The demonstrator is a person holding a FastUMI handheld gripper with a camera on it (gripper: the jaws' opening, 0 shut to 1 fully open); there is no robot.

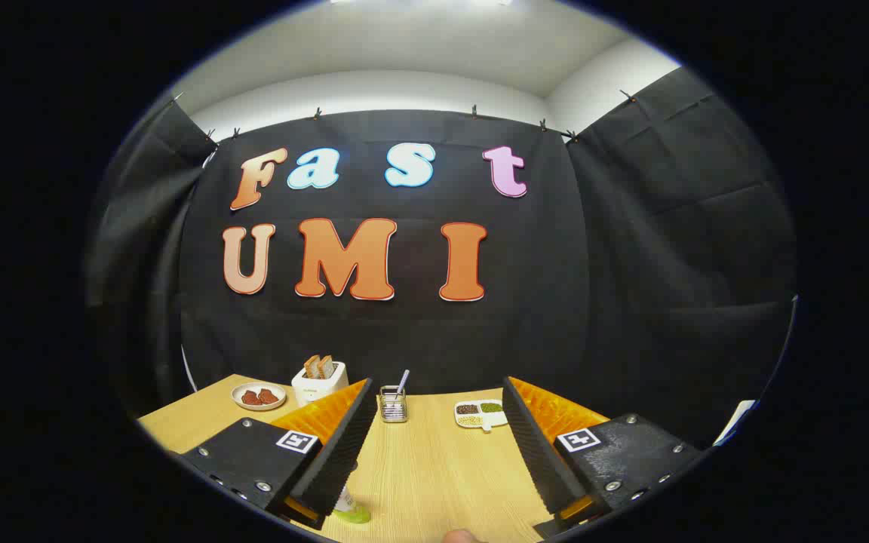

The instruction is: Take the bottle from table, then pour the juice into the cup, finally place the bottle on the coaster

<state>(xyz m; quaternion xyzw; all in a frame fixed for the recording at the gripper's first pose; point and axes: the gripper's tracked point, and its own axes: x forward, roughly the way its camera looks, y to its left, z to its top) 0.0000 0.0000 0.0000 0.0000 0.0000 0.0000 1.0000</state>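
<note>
Wooden table below, gripper held over it with fingers spread wide, gripping nothing. Bottle with green base standing low beside left finger, mostly hidden behind it. Beyond fingertips: small wire holder with utensil, divided dish of beans, white toaster with toast, plate of reddish food. Fingertip of a person at near edge.
</note>
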